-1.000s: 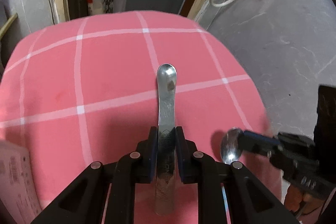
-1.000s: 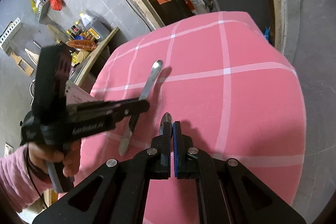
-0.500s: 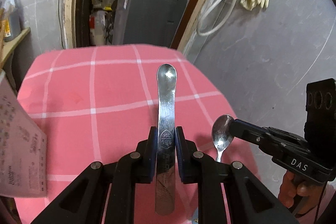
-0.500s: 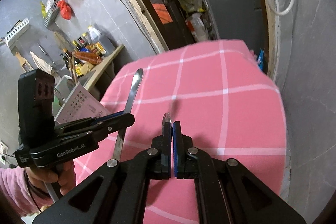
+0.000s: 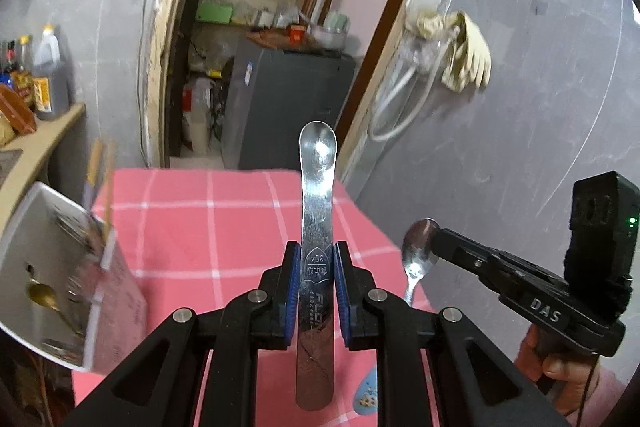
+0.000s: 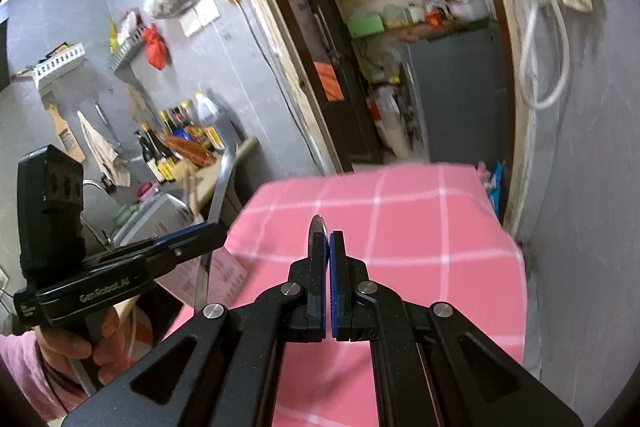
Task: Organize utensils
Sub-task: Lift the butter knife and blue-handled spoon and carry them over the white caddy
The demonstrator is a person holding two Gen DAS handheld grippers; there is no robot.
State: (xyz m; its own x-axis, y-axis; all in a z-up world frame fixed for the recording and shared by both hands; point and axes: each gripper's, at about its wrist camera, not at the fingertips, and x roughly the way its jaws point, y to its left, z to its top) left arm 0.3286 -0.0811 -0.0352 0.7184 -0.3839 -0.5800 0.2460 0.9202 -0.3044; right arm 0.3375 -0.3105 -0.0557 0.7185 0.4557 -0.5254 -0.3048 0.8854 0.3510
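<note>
My left gripper is shut on a flat steel utensil handle marked 304, held up above the pink checked table. It also shows in the right wrist view with the steel handle standing upright. My right gripper is shut on a small steel spoon, seen edge-on at its tips. In the left wrist view the right gripper holds the spoon bowl up. A white utensil holder with a gold spoon and chopsticks stands at the left.
A counter with bottles lies left of the table. A grey cabinet stands behind it in a doorway. A grey wall with hanging gloves is at the right. A light blue object lies on the table's near edge.
Both grippers have lifted and tilted up with their utensils, away from the tabletop. The white utensil holder has come into view at the left.
</note>
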